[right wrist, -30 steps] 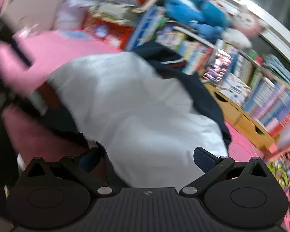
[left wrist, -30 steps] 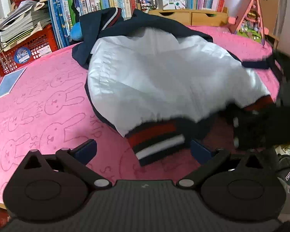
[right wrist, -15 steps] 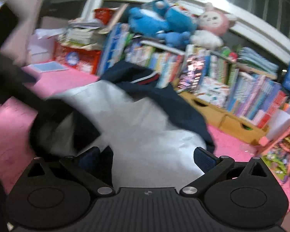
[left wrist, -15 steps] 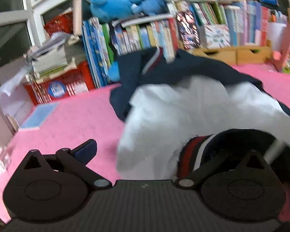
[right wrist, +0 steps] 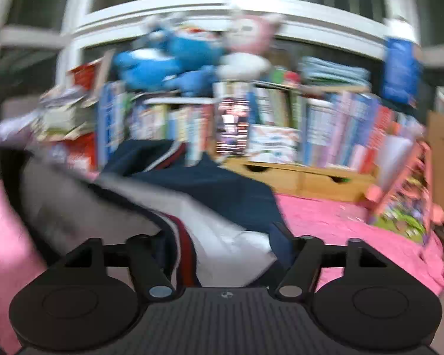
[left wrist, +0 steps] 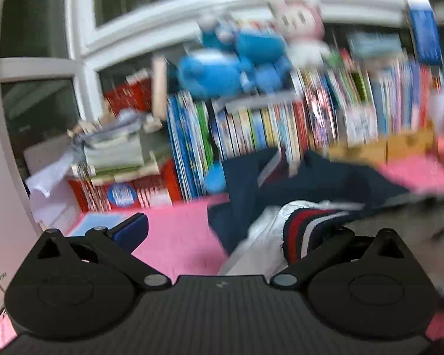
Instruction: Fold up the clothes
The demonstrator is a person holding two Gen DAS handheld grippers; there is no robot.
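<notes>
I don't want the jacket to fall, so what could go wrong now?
The left tongs are wide open, and the striped cuff only lies against one finger, so it may slip off. The right tongs seem to pinch the jacket by a bunched edge; it could pull free. The books stand right behind, so a big swing might knock them.

pink cloth-covered table (right wrist: 325, 216), blurred. on it: navy and white jacket (right wrist: 222, 189), row of books (left wrist: 251, 130) at far edge, wooden drawer box (right wrist: 305, 174), red basket (left wrist: 139, 189).
</notes>
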